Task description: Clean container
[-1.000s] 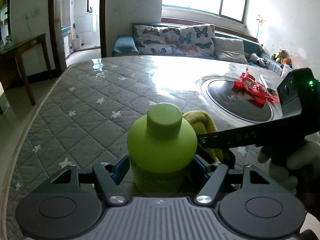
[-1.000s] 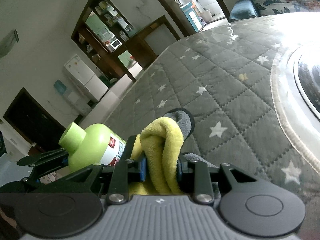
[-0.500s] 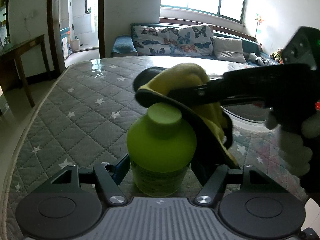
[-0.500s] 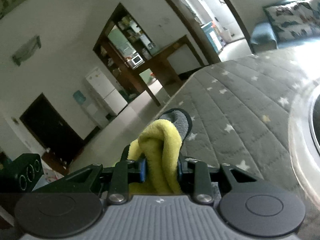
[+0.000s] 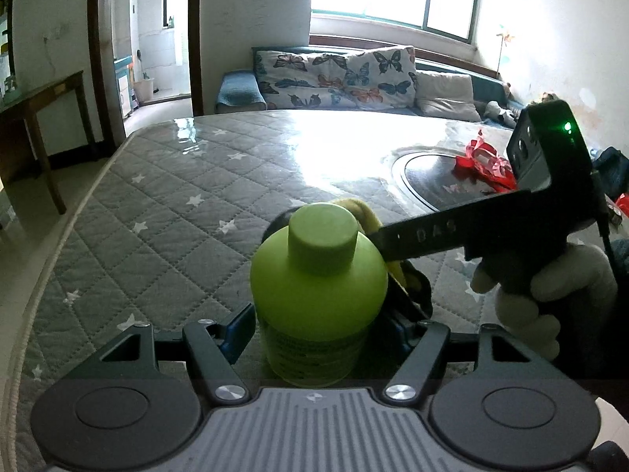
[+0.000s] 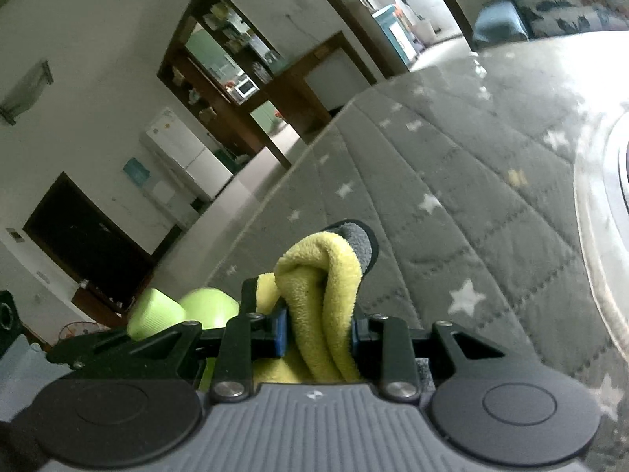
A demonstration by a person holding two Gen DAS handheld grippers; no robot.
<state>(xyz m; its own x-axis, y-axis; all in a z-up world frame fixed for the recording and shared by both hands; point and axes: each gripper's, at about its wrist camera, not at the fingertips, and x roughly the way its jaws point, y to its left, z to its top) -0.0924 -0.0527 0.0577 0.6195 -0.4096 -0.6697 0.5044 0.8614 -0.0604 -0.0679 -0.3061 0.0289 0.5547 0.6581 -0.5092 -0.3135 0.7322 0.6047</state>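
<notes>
Green container (image 5: pixel 318 295) upright on quilted table (image 5: pixel 165 212), clamped by left gripper (image 5: pixel 318 330). Right gripper (image 6: pixel 318 330) clenched on yellow cloth (image 6: pixel 322 275), beside container's right shoulder. Mid-wipe, probably; next: press cloth against body, sweep around.

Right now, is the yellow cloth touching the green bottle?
Touching. In the left wrist view the yellow cloth, held in the right tool, lies against the green bottle at its shoulder and right side, with no gap visible between them.
</notes>
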